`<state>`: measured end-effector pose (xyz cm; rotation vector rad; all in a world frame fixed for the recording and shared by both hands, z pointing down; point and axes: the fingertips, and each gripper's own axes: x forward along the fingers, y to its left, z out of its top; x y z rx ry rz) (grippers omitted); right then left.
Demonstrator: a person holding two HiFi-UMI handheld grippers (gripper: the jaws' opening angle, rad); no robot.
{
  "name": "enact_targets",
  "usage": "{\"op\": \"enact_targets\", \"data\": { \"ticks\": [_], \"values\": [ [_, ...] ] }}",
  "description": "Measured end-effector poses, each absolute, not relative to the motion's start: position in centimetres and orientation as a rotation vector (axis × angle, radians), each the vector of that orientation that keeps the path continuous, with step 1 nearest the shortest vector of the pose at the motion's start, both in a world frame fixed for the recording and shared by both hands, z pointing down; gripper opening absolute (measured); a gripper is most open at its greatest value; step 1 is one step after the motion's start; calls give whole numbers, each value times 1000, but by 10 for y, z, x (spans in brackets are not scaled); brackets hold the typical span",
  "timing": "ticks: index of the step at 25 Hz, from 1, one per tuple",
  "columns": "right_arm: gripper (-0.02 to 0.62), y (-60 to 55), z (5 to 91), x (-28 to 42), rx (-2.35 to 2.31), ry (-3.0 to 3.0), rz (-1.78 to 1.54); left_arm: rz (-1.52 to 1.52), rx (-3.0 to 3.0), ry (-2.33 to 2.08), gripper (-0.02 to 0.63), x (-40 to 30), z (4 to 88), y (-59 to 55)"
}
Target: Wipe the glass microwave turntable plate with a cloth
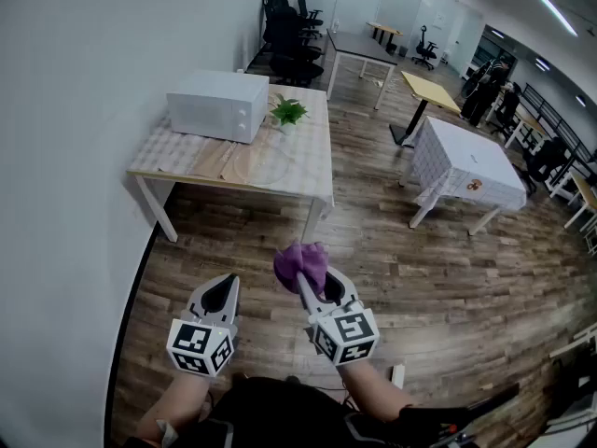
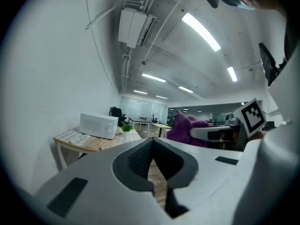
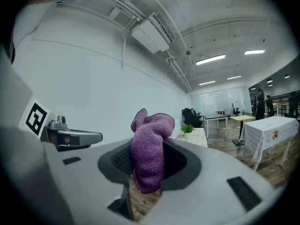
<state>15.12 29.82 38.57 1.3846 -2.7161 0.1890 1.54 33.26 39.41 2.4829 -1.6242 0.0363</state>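
Note:
Far ahead, the glass turntable plate (image 1: pixel 249 164) lies flat on a checkered table (image 1: pixel 308 171), in front of a white microwave (image 1: pixel 216 105). I hold both grippers low over the wooden floor, well short of that table. My right gripper (image 1: pixel 312 283) is shut on a bunched purple cloth (image 1: pixel 299 264), which sticks up between its jaws (image 3: pixel 149 149). My left gripper (image 1: pixel 221 294) is beside it on the left, jaws together and holding nothing (image 2: pixel 153 146). The left gripper view shows the cloth (image 2: pixel 186 127) and the microwave (image 2: pixel 98 124).
A small green potted plant (image 1: pixel 288 112) stands right of the microwave. A white-draped table (image 1: pixel 466 166) stands to the right, with desks and office chairs (image 1: pixel 289 35) further back. A white wall (image 1: pixel 65 157) runs along the left. People stand at the far right (image 1: pixel 485 87).

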Motion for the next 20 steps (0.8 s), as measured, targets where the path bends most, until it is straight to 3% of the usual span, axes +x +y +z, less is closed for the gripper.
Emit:
{"op": "enact_targets", "data": {
  "ticks": [20],
  "values": [
    [143,297,389,142,1381,-2735,252,28,2490,-1599,2,11,394,331]
  ]
}}
